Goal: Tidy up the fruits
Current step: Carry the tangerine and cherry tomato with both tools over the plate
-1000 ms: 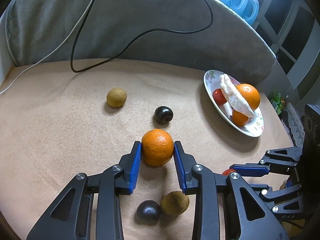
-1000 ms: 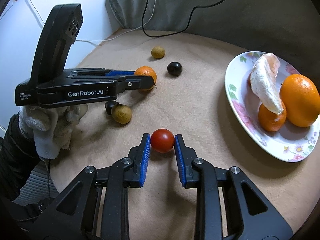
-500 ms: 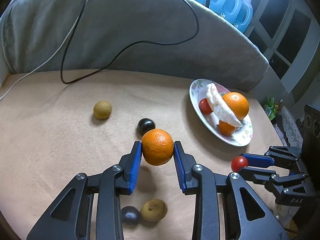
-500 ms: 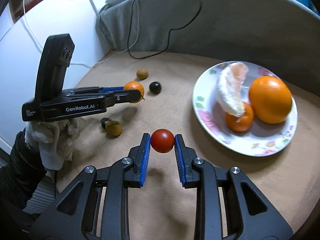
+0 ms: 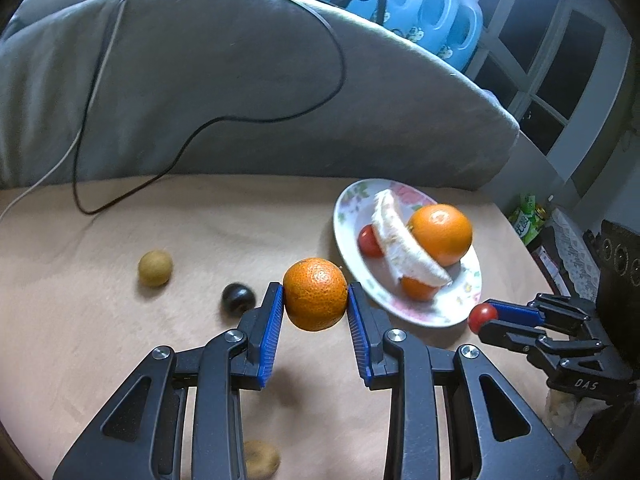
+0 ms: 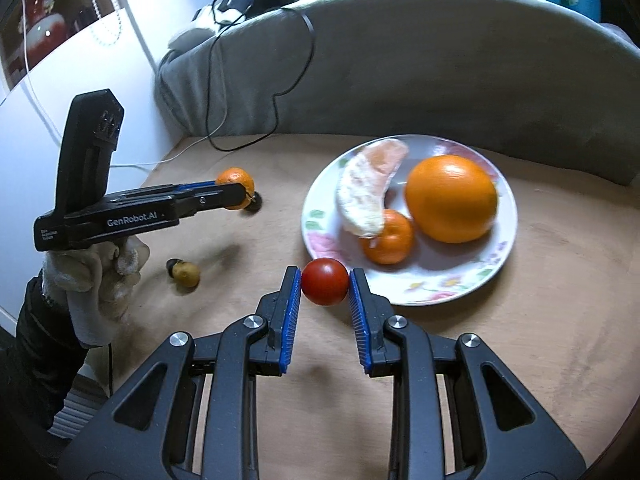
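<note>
Lifted off the tan mat since a moment ago, orange clamped in left gripper, tomato clamped in right gripper, both nearing plate for drop-off.

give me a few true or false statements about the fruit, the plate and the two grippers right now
1. The left gripper holds a mandarin. True.
2. The right gripper holds a dark plum. False: it is shut on a red cherry tomato.
3. The flowered plate is bare. False: it carries a large orange, a small mandarin, a peeled citrus piece and, in the left wrist view, another tomato.
4. A brown round fruit lies on the tan cloth. True.
</note>
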{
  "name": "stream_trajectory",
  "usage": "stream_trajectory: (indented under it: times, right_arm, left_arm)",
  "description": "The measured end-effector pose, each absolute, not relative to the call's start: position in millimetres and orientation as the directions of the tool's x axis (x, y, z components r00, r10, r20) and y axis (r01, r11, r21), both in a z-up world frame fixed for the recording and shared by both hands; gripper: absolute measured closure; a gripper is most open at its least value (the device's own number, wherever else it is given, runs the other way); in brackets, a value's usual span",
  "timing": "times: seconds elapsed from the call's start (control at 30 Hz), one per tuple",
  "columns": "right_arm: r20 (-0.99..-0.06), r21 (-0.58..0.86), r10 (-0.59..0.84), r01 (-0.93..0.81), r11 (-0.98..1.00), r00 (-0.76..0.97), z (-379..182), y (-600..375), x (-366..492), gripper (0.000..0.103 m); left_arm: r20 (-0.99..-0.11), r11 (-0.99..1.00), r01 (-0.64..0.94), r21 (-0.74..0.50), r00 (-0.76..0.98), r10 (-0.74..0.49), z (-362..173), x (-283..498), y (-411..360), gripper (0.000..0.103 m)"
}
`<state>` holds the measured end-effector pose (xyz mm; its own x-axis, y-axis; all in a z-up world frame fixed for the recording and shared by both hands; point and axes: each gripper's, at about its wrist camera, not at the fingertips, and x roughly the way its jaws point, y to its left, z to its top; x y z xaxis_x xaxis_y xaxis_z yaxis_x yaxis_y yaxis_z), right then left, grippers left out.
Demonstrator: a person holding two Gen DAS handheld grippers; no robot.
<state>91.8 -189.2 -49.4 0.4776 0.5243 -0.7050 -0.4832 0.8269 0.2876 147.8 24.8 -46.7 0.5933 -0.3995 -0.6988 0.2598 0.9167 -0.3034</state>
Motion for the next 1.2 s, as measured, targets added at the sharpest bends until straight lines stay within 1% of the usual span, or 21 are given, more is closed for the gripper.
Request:
stream_trajectory:
  times: [0.53,1.2]
  right_arm:
    - [-0.703,0.292,0.498,-0.431,0.854,0.508,-56,-219,104,0.077]
    - [-0.71,0.258,0.481,-0.445,0.858,0.514,-64,-222,119,0.077]
  left_arm:
    - [-0.679,0.893,0.335,-0.3,0.582,-0.447,-32,179,-23,0.073]
    - [-0.69,0.867,0.396,-0.303,0.536,-0.486,-31,211,-65,0.073]
